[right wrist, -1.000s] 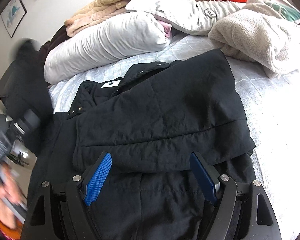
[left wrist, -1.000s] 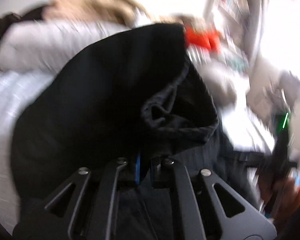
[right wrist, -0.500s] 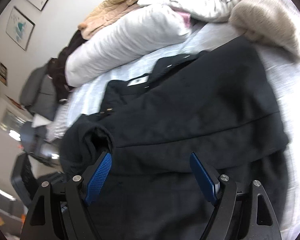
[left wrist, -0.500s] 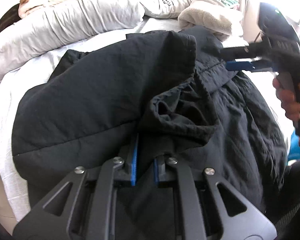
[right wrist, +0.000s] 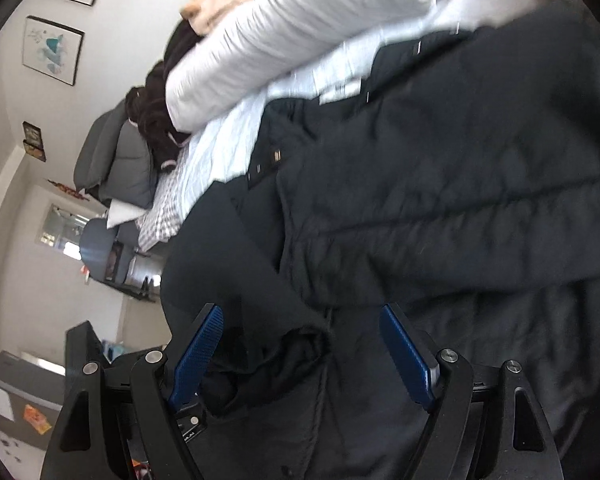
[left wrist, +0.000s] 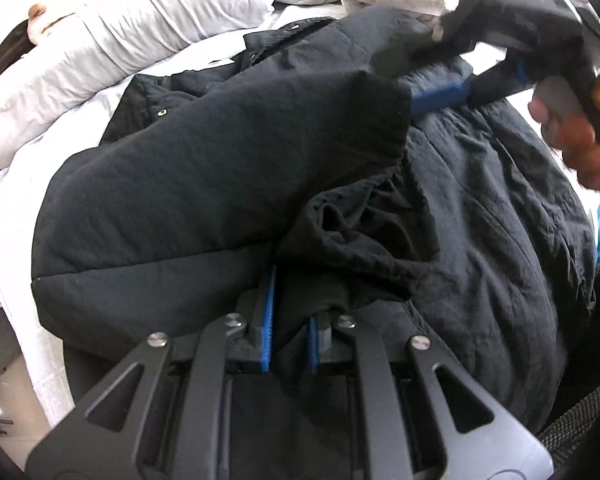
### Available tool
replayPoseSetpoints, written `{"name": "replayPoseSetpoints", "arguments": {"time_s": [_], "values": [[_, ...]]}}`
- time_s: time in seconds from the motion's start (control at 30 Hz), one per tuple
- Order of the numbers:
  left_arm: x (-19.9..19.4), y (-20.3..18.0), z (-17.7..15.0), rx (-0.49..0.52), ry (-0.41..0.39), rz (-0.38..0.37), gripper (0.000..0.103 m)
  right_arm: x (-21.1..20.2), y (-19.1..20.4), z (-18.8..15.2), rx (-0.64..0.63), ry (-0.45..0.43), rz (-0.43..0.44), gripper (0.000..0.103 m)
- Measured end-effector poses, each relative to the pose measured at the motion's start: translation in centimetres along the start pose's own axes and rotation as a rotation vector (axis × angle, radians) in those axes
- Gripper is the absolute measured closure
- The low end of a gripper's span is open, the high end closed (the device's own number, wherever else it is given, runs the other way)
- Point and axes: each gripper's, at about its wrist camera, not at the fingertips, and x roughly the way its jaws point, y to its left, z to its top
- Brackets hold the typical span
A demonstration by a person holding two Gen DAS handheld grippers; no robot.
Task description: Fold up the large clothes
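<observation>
Jacket fabric, black and bunched, is sitting between the blue pads of our left gripper (left wrist: 290, 320), which we are holding nearly pressed together on the gathered cuff (left wrist: 356, 236) of a sleeve. We are seeing the pads close in on the cloth from both sides, so we judge it pinched rather than merely lying there.

Moving outward, the sleeve (left wrist: 220, 184) is running up and away from that gripper toward the collar, lying folded across the body of the black jacket (left wrist: 500, 240). The jacket is spreading over the near half of the bed (left wrist: 8, 216), with its collar toward the pillows and its hem toward us, so its long axis is pointing away from us toward the head of the bed.

Our right gripper (right wrist: 300, 344) is hanging over the jacket with its pads spread wide and nothing between them; in the left wrist view it is reaching in from the upper right, with our right hand (left wrist: 576, 136) around its handle. It is nearer the jacket's far right side, while the left gripper is nearer the cuff and the left edge of the bed.

A white pillow (left wrist: 112, 48) is lying beyond the collar. We judge the sleeve is being laid inward across the jacket's chest, with the right gripper free to take the other side.
</observation>
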Motion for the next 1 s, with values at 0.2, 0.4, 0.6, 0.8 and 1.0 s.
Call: {"name": "replayPoseSetpoints", "arguments": {"time_s": [0.2,0.4,0.6,0.8,1.0], "values": [[-0.5,-0.3,-0.2,0.019,0.0,0.016,0.085,2.6,1.2,-0.2,-0.016,0.035,0.02,0.093],[-4.3,2.3,-0.5,-0.053,-0.082,-0.065,0.032,-1.5,6.7,2.8,-0.287,-0.144,-0.23,0.096],[-5.2,8.2,-1.5,-0.226,-0.087,0.056,0.032,-5.7,5.8,7.8,-0.312,-0.271,-0.422,0.096],[-3.1,13.0,-3.1,-0.396,-0.033,0.019,0.032,-6.5,0.3,10.1,-0.134,-0.232,-0.482,0.072],[0.6,15.1,-4.7,-0.533,0.031,-0.083,0.05,-7.1,-1.2,6.6,-0.1,-0.191,-0.287,0.025]]}}
